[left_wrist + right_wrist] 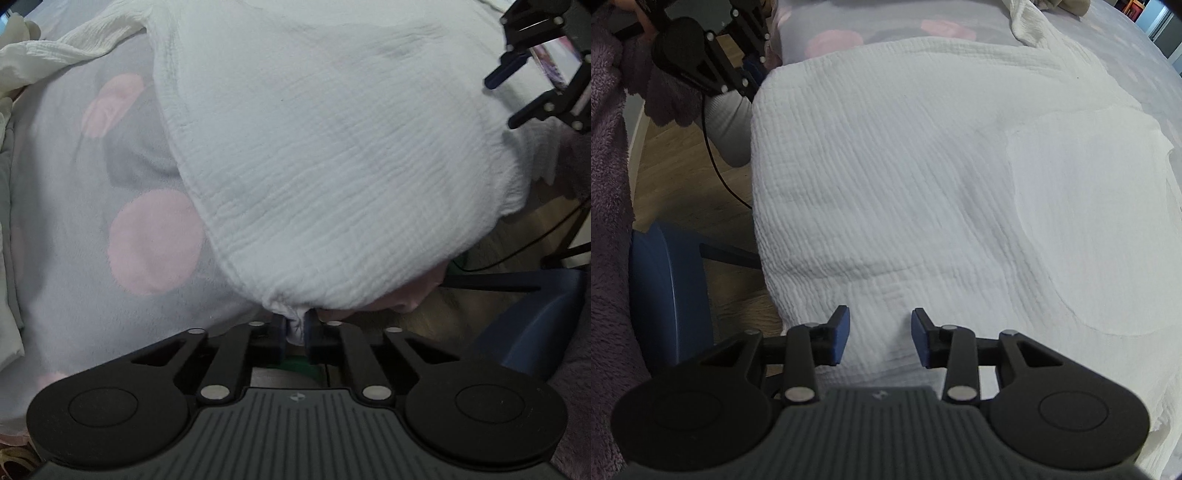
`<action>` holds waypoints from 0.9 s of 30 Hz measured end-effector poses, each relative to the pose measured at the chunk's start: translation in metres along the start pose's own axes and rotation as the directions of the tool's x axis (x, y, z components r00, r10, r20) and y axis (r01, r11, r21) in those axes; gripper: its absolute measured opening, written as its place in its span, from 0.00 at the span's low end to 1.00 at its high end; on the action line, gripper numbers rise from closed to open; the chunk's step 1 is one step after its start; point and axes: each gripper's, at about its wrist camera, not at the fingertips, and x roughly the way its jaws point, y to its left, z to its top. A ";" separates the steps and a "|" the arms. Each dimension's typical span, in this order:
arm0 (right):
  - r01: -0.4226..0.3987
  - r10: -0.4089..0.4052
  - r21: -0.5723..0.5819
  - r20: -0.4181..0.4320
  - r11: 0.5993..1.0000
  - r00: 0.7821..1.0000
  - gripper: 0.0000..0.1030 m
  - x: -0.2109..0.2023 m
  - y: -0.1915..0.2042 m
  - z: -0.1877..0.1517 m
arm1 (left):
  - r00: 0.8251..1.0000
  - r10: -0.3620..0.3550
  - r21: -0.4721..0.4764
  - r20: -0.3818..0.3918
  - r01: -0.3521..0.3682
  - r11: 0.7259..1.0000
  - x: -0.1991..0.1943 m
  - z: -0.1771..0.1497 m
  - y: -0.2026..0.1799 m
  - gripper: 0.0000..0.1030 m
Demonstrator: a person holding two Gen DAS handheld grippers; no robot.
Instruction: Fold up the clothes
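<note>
A white crinkled garment point(332, 166) lies spread on a bed covered by a grey blanket with pink spots point(155, 240), its near edge hanging over the bedside. The left gripper point(295, 328) pinches a corner of the garment's hem between closed fingers. The right gripper point(880, 338) hovers over the cloth, fingers spread and empty. A blue chair point(668, 291) stands on the wooden floor point(679, 173).
</note>
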 end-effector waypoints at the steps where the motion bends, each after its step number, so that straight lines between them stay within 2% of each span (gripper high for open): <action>1: 0.000 0.000 -0.004 -0.002 1.000 1.000 0.41 0.001 0.000 0.000 | 1.000 -0.021 -0.016 0.002 0.021 1.000 -0.007 -0.002 0.003 0.04; 3: 0.002 -0.002 -0.014 -0.011 1.000 1.000 0.41 0.003 0.001 0.001 | 0.999 -0.037 -0.047 0.001 0.037 0.998 -0.022 -0.008 0.010 0.04; 6: 0.007 -0.007 -0.027 -0.024 1.000 1.000 0.41 0.007 0.001 0.002 | 1.000 -0.007 -0.060 -0.023 0.006 0.998 -0.032 -0.015 0.018 0.04; 9: 0.015 -0.016 -0.031 -0.031 0.999 0.999 0.42 0.008 0.002 0.002 | 0.998 -0.004 -0.082 -0.068 -0.002 0.997 -0.025 -0.014 0.022 0.04; 12: 0.024 -0.024 -0.014 -0.033 1.000 0.999 0.43 0.008 0.001 -0.002 | 0.993 -0.007 -0.062 -0.116 0.000 0.998 -0.014 -0.008 0.021 0.04; 16: 0.034 -0.033 0.019 -0.049 0.999 0.998 0.44 0.008 -0.001 -0.012 | 0.983 -0.018 -0.049 -0.181 0.009 0.999 -0.010 -0.004 0.022 0.09; 18: 0.041 -0.039 0.030 -0.058 0.999 0.998 0.44 0.008 -0.002 -0.015 | 0.986 0.011 -0.032 -0.167 -0.017 0.999 -0.013 -0.001 0.023 0.11; 22: 0.048 -0.045 0.050 -0.054 0.998 0.998 0.44 0.003 -0.002 -0.019 | 0.991 0.026 -0.012 -0.128 -0.028 1.000 -0.026 0.005 0.021 0.26; 27: 0.075 -0.072 0.109 -0.028 0.991 0.997 0.44 -0.010 -0.011 -0.025 | 0.999 0.033 -0.018 -0.014 -0.033 0.999 -0.046 0.025 0.021 0.27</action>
